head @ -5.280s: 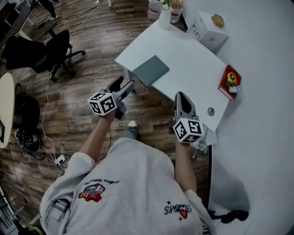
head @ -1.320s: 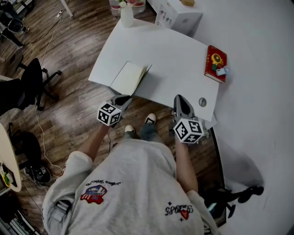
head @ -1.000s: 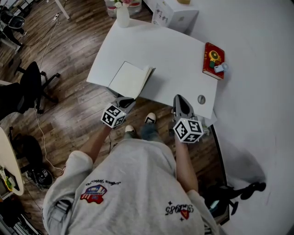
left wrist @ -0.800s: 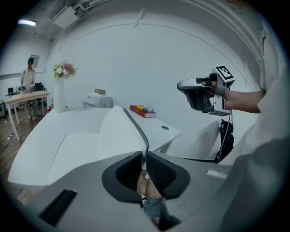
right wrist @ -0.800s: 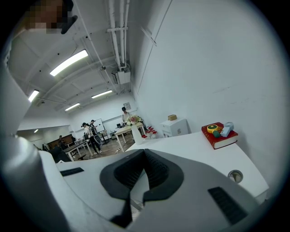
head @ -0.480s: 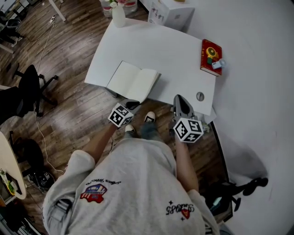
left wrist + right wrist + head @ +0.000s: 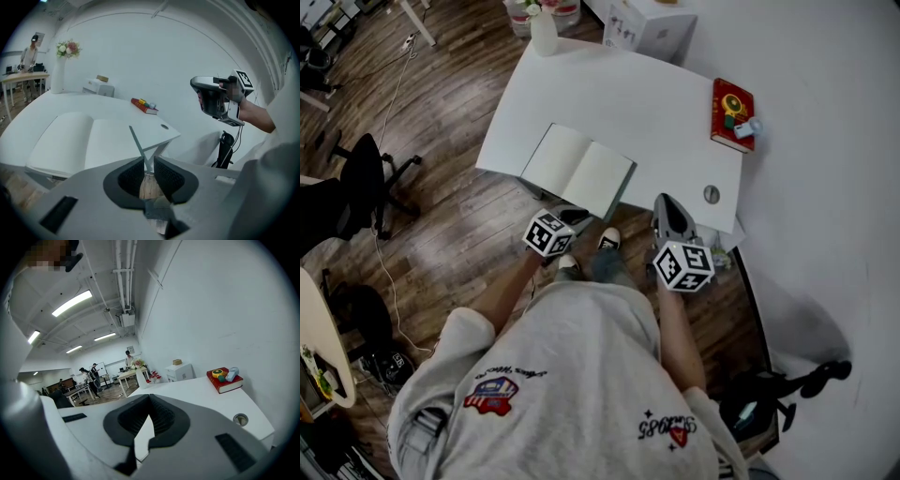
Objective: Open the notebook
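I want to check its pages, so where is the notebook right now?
In the head view the notebook lies open at the near left corner of the white table, well left of the red book.

Paper, plastic, wood
The notebook (image 7: 581,173) shows matt pale paper pages; the table (image 7: 656,103) is smooth matt white; the floor (image 7: 459,253) is grained wood planks; my right gripper (image 7: 149,398) is matt grey plastic with ribbed black pads (image 7: 162,416)
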